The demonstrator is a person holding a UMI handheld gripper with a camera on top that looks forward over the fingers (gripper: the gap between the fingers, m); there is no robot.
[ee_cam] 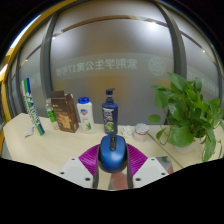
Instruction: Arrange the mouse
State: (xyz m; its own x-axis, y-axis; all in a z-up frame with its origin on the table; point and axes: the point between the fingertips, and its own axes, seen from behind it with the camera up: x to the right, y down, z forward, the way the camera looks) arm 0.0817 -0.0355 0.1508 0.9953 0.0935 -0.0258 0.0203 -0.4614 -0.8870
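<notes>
A blue computer mouse (112, 153) sits between my two fingers, its rear toward the camera. My gripper (112, 160) is shut on it, the purple pads (91, 160) pressing on both its sides. The mouse appears raised above the pale tabletop (45, 145); I cannot see what is under it.
Along the back of the table stand a toothbrush pack (30, 103), a brown box (62, 111), a white bottle (85, 114) and a dark blue bottle (109, 113). A potted green plant (188, 112) stands to the right, a small round object (141, 129) beside it. A glass wall lies behind.
</notes>
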